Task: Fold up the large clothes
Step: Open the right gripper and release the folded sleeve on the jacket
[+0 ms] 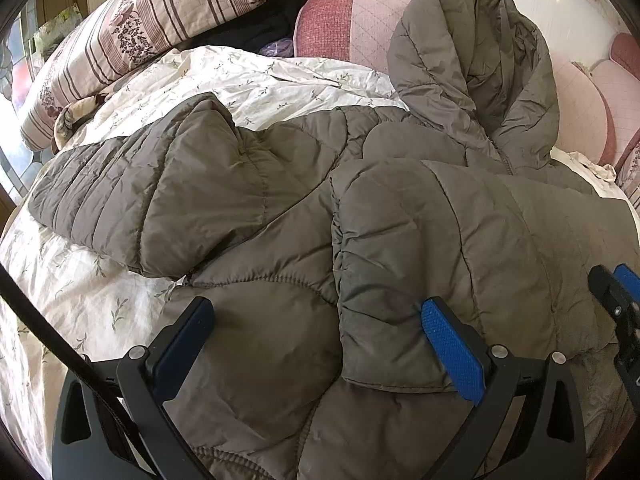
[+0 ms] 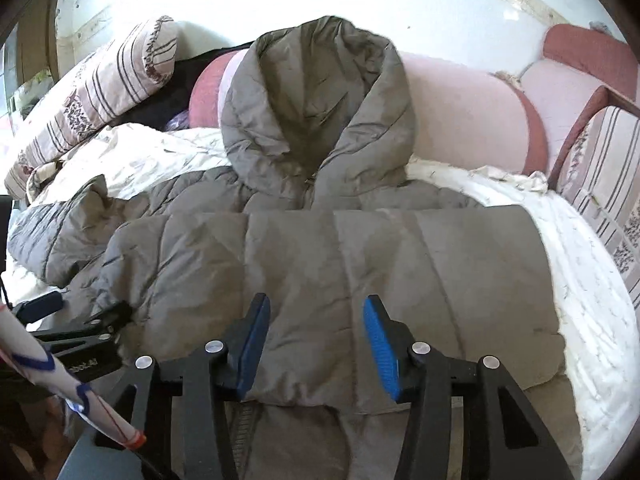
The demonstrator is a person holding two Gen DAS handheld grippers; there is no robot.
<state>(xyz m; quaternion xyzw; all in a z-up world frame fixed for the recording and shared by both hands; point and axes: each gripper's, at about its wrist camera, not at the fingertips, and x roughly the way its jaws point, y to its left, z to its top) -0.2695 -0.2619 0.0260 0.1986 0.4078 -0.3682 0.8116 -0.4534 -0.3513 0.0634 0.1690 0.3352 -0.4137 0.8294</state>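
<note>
Left tool (image 1: 316, 344), fingers apart over jacket (image 1: 280, 208), is nearer the unfolded sleeve (image 1: 132, 196) lying crosswise to its left; right tool (image 2: 316, 344) apart, empty.

one puffy grey-brown jacket (image 1: 304, 216) lies on one pale flowered quilt (image 1: 100, 292), with one hood (image 2: 316, 108) and two sleeves in sight, one folded across the front (image 2: 320, 272) and one spread out to the side (image 1: 152, 184). two grippers show, the left gripper (image 1: 316, 316) and the right gripper (image 2: 316, 316), each with two blue-padded fingers. behind them i count two striped cushions (image 2: 96, 92) (image 2: 604, 184), at least two pink and red bolsters (image 2: 472, 120) (image 2: 572, 72), and one dark cloth (image 1: 264, 24).
</note>
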